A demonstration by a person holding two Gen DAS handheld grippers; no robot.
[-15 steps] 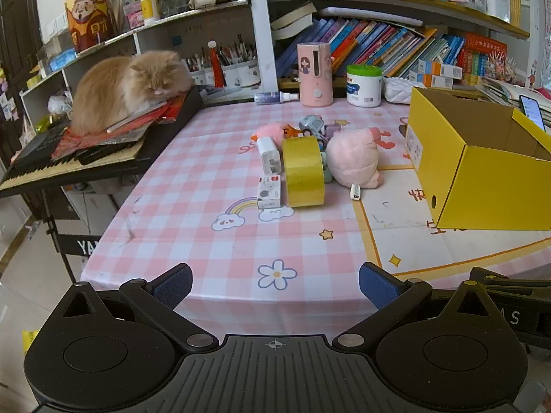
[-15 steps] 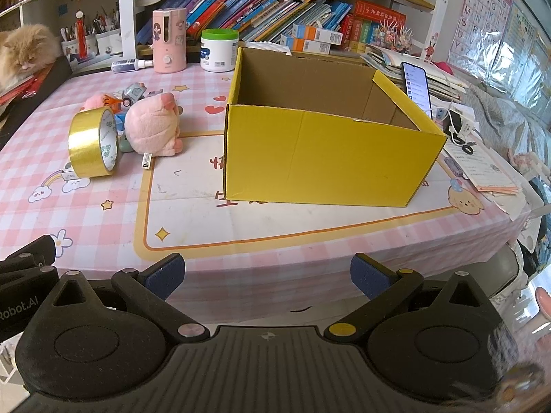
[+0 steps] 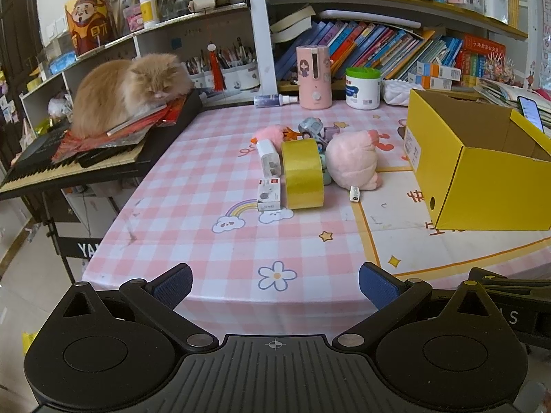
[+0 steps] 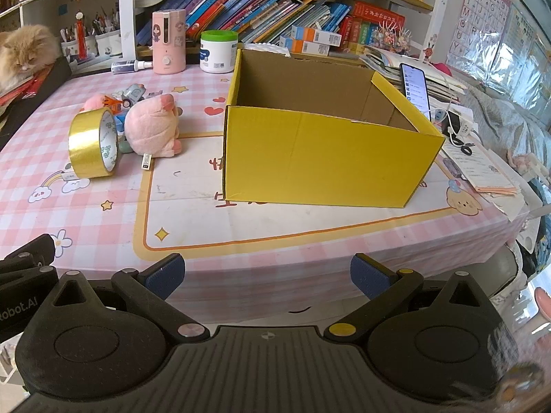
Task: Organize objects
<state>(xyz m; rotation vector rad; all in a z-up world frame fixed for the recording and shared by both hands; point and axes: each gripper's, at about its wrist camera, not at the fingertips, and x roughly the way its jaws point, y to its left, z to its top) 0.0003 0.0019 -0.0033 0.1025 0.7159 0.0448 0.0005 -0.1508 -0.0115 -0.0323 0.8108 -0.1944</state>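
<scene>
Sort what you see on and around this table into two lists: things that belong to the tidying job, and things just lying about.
Belong to the job:
- yellow box, open
- gold tape roll
- pink plush toy
- white charger
- small white carton

Just lying about:
- cat on the keyboard
- pink dispenser
- white tub
- phone
- books

tape (image 3: pixel 302 174) left of plush (image 3: pixel 351 159), box (image 3: pixel 489 189) right

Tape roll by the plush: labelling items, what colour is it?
Shiny gold tape roll, clearest in the right wrist view.
</scene>
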